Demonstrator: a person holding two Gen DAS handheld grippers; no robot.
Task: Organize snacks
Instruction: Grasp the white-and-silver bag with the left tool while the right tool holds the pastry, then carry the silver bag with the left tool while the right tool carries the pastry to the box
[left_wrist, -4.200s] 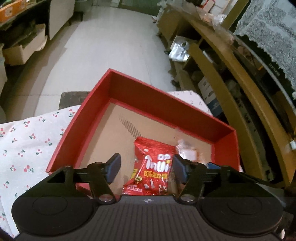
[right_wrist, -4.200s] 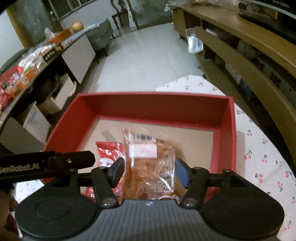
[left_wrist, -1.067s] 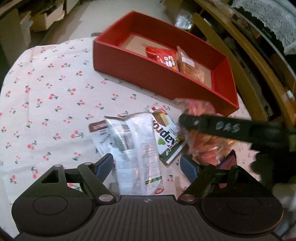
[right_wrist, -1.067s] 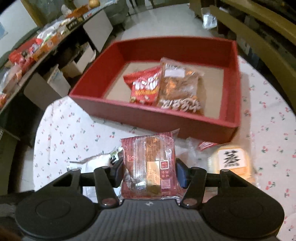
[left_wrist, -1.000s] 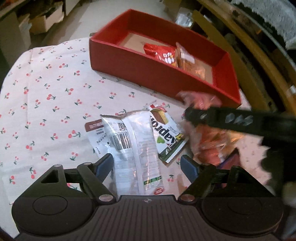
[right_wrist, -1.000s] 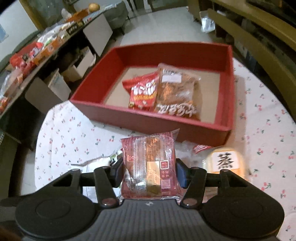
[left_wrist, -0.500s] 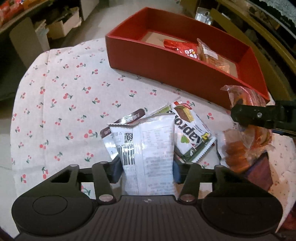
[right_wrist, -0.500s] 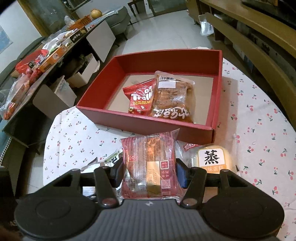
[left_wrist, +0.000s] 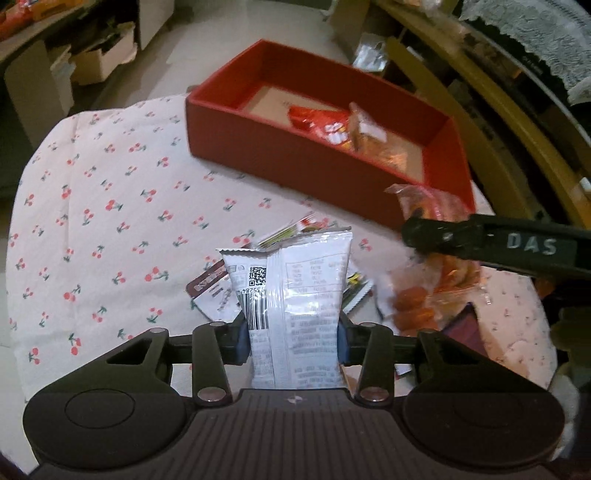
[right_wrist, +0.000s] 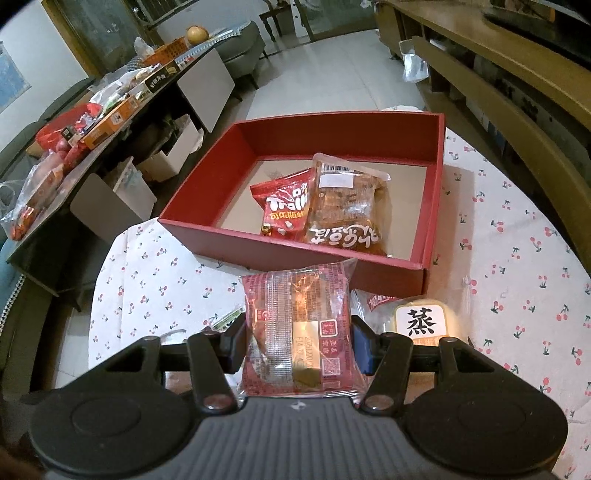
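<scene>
A red box (right_wrist: 295, 254) stands at the far side of the cherry-print tablecloth (right_wrist: 159, 280). In it lie a red snack bag (right_wrist: 284, 206) and an orange-brown bag (right_wrist: 343, 210). My left gripper (left_wrist: 291, 339) has its jaws closing, and the pads press on a white snack packet (left_wrist: 291, 288) held upright just above the cloth. My right gripper (right_wrist: 297, 347) is shut on a red cake packet (right_wrist: 299, 314) in front of the box's near wall. The right gripper's black body (left_wrist: 498, 247) crosses the right of the left wrist view.
Loose on the cloth lie a yellow cake packet with a black character (right_wrist: 423, 321), an orange snack packet (left_wrist: 417, 306), a brown-labelled packet (left_wrist: 210, 284) and a wafer packet. A wooden bench (right_wrist: 517, 122) runs along the right. A cluttered dark side table (right_wrist: 92, 122) stands at the left.
The left jaws have closed from wide open onto the white packet, which now stands upright off the cloth. The right gripper keeps its red packet, and the box now sits farther away in its view.
</scene>
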